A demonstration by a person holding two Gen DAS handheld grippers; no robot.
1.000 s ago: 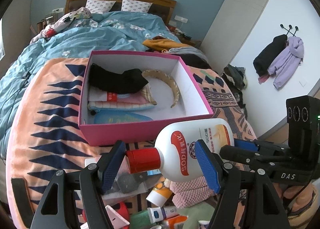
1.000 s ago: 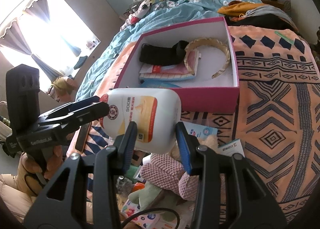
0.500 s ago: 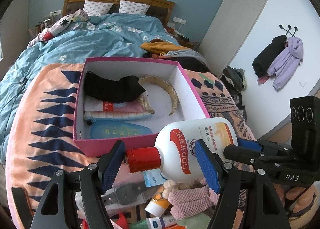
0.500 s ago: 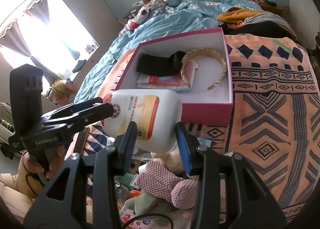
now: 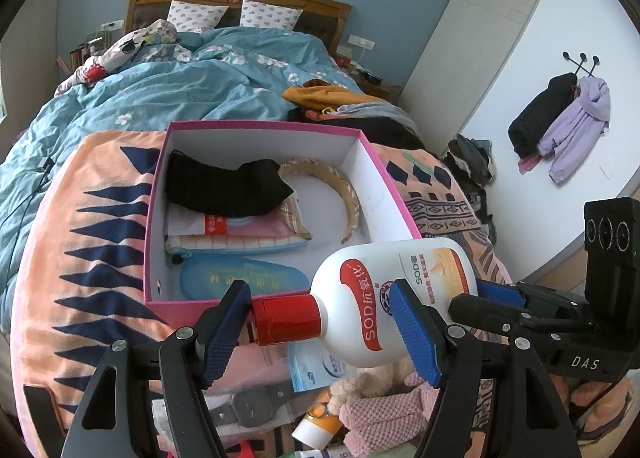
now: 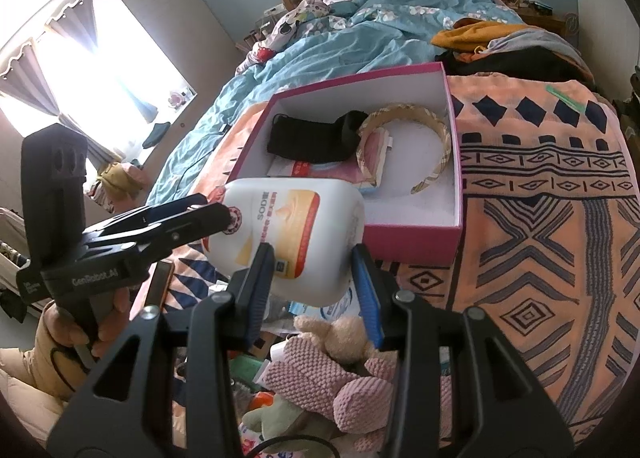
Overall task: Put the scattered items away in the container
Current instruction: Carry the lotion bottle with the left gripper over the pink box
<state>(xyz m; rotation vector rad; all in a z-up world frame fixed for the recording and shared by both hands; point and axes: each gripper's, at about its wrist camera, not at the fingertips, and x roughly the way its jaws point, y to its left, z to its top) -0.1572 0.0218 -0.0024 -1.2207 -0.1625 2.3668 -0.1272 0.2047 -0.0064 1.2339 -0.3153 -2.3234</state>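
A white lotion bottle (image 5: 384,298) with a red cap (image 5: 286,320) lies sideways in the air, just short of the pink box's near wall. My left gripper (image 5: 320,334) is shut on it at the cap and shoulder. My right gripper (image 6: 314,284) is shut on its base (image 6: 304,234). The pink box (image 5: 192,304) with white walls sits on the patterned blanket and holds a black cloth (image 5: 224,188), a plaid headband (image 5: 340,190), folded cloths and a blue case (image 5: 240,280). It also shows in the right wrist view (image 6: 416,244).
Below the bottle lies a pile: a pink knitted toy (image 6: 332,378), a watch (image 5: 248,412), small tubes (image 5: 316,426) and packets. The orange patterned blanket (image 6: 540,238) covers the bed end. A blue duvet (image 5: 180,94) and clothes lie beyond the box.
Both grippers have carried the bottle higher and forward, toward the box's near edge. The pile has dropped lower in view. The grip on the bottle is the same.
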